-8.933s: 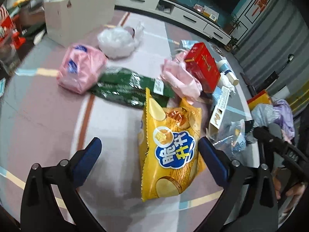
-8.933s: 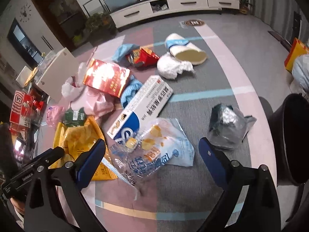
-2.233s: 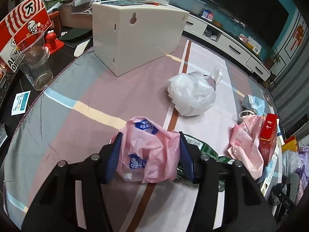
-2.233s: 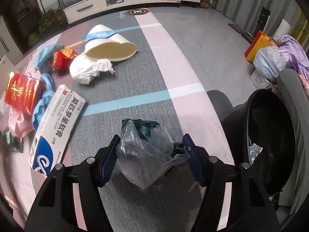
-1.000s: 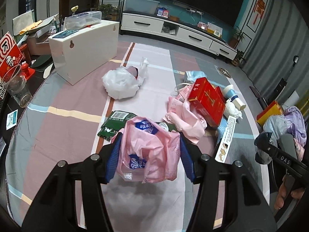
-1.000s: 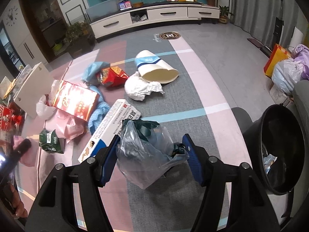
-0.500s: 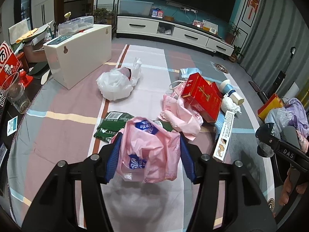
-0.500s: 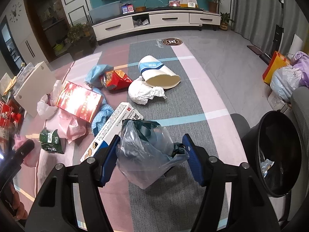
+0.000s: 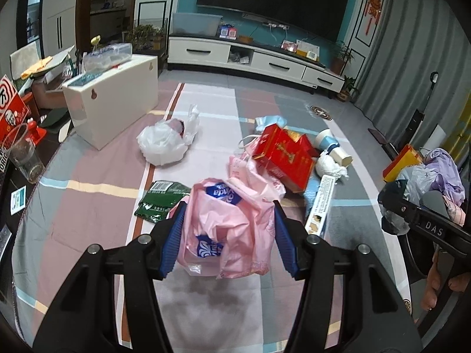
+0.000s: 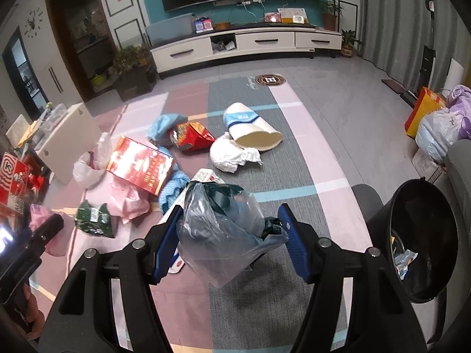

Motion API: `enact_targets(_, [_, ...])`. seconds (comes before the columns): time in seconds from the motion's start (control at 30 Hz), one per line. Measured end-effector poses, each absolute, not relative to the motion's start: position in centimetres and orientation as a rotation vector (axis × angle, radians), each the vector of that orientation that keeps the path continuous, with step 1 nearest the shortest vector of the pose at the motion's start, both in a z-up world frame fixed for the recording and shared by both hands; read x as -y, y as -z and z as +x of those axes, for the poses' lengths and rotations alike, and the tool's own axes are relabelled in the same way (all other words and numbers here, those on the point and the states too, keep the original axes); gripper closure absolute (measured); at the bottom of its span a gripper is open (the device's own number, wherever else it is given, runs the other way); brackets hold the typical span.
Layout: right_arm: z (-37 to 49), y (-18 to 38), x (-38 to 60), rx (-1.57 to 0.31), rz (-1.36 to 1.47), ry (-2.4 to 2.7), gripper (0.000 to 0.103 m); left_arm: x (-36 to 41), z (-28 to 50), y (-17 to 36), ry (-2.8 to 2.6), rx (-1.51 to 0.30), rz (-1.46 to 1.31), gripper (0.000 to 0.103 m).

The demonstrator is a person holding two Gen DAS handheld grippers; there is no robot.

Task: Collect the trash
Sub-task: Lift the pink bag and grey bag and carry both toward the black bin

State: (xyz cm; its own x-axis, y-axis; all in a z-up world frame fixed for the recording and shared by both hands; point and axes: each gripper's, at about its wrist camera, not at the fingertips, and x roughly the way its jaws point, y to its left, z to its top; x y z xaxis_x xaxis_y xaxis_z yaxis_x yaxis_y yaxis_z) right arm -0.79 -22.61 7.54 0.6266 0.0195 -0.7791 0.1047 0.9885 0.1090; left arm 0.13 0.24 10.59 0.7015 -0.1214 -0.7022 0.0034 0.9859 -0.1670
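Left gripper (image 9: 228, 242) clamps pink bag (image 9: 226, 229); right gripper (image 10: 229, 239) clamps grey bag (image 10: 223, 235).

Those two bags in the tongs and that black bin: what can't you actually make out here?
- Pink bag, left view: contents hidden by its opaque plastic.
- Grey bag, right view: something dark inside, crumpled, unidentifiable.
- Black bin, right view: its far side is cut off by the picture edge; only scraps show inside.
- White carton, left view: print too small to read.
- Right tongs, left view: tips out of sight.
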Motion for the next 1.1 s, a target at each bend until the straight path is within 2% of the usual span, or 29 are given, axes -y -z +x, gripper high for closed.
enact_targets(0.43, [-2.7,-11.4,25.0,-0.793,0.206,0.034,0.038,6.5,-1.3,-13.8,0.143,-0.717,-0.052,0.046])
enact_targets(1.1, [-7.1,-15.2,34.9,-0.663,0.346,0.18,0.038,19.6,-0.5,-15.3,0.401,-0.711,-0.105,0.045])
